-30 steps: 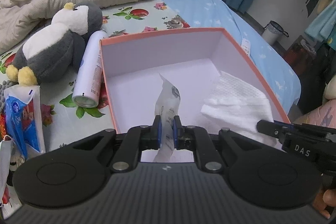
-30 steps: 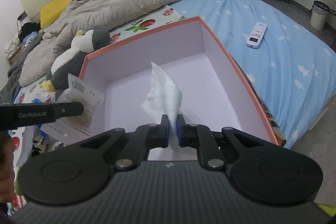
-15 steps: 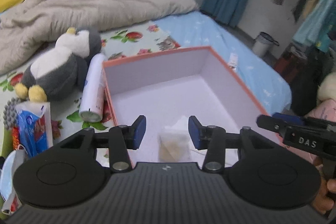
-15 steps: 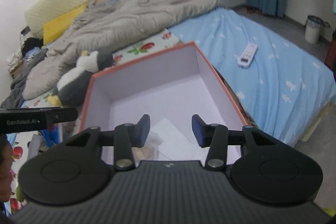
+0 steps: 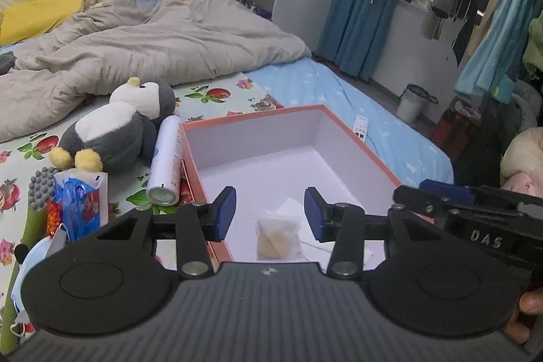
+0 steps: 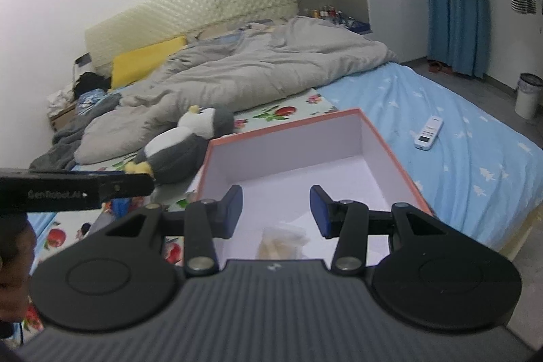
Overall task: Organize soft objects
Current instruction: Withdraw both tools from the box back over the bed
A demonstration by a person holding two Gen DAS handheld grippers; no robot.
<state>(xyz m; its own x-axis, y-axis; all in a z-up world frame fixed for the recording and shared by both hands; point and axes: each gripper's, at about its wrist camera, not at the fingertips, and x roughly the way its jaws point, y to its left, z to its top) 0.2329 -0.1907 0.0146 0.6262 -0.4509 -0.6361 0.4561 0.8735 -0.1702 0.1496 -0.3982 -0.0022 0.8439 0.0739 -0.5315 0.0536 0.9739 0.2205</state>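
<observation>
Both tools spread, nothing between the pads: left gripper (image 5: 270, 212) and right gripper (image 6: 276, 211) have both just been opening, and each hangs over the near end of the orange box (image 5: 359, 141); the small packet (image 5: 279, 238) lies flat on the box floor with a white tissue sheet (image 5: 339, 246) under and beside it (right wrist view shows the same packet (image 6: 281, 241), partly cut off by the tool body). So that drop looks done; box otherwise bare. Left to do, as I judge it: the penguin plush (image 5: 115, 128) lies on the bed just outside the box's left wall; the blue tissue pack (image 5: 81, 202) and a face mask (image 5: 37, 256) sit at the near left. The spray can (image 5: 166, 162) against the box wall isn't soft, probably stays out; same for the remote (image 6: 428, 131) on the blue sheet. Early in the job; plush is the bulky one.
</observation>
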